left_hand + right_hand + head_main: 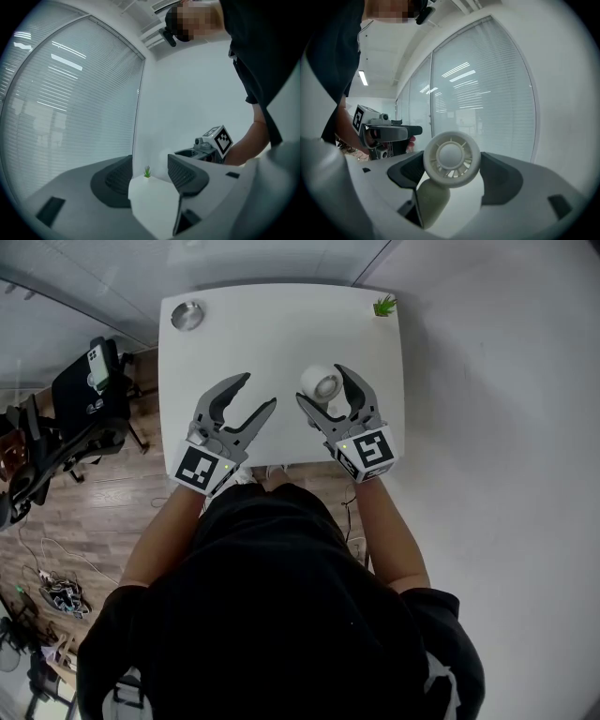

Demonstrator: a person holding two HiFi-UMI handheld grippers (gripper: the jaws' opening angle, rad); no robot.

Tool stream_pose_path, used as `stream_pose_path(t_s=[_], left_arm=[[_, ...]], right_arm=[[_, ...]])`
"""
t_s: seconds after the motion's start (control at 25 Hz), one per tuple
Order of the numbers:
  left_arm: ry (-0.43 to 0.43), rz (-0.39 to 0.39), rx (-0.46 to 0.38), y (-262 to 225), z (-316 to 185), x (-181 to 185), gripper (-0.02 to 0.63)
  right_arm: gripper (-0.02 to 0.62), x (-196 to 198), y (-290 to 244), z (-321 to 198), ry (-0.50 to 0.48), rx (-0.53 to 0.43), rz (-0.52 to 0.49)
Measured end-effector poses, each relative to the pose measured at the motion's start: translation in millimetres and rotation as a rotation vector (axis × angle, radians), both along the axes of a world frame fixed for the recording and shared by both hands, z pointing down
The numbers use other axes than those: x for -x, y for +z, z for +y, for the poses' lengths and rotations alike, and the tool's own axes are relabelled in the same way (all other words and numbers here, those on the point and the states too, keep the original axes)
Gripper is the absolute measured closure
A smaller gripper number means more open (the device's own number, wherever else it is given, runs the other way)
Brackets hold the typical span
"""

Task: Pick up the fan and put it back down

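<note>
Jaws of your right gripper [322, 386] stand wide around the fan [451, 159], seemingly not yet clamped. Squeeze off-centre and you'll topple it on the table [272, 334]. Your left gripper [259, 390] gapes empty.

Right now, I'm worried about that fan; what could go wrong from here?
The right gripper flanks the fan at its round head, so it could slip or pivot; whether the pads press is unclear. Its base sits off toward one jaw and may catch, tipping it on the table.
</note>
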State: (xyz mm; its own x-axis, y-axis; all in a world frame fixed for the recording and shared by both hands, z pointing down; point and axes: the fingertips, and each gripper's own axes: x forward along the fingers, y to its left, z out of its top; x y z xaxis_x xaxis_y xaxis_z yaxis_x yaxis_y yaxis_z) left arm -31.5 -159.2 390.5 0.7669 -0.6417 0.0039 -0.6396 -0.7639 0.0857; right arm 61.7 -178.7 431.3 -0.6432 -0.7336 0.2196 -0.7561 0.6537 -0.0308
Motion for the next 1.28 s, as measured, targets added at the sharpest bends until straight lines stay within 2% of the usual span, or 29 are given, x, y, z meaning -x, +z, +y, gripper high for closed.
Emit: stream_pose_path(t_s=[0.28, 0.92, 1.28], left_arm=[[0.006, -0.008, 0.116, 51, -7, -3, 0.379], [0.027, -0.088, 0.182, 122, -11, -27, 0.379], [0.026, -0.097, 0.227, 135, -6, -24, 0.379]], right_arm=[[0.230, -5, 73, -4, 0.009, 0.136, 0.057], [0.230, -21, 235, 0, 0.055, 0.417, 0.191], [0.230, -23, 291, 9, 0.084, 0.561, 0.284]])
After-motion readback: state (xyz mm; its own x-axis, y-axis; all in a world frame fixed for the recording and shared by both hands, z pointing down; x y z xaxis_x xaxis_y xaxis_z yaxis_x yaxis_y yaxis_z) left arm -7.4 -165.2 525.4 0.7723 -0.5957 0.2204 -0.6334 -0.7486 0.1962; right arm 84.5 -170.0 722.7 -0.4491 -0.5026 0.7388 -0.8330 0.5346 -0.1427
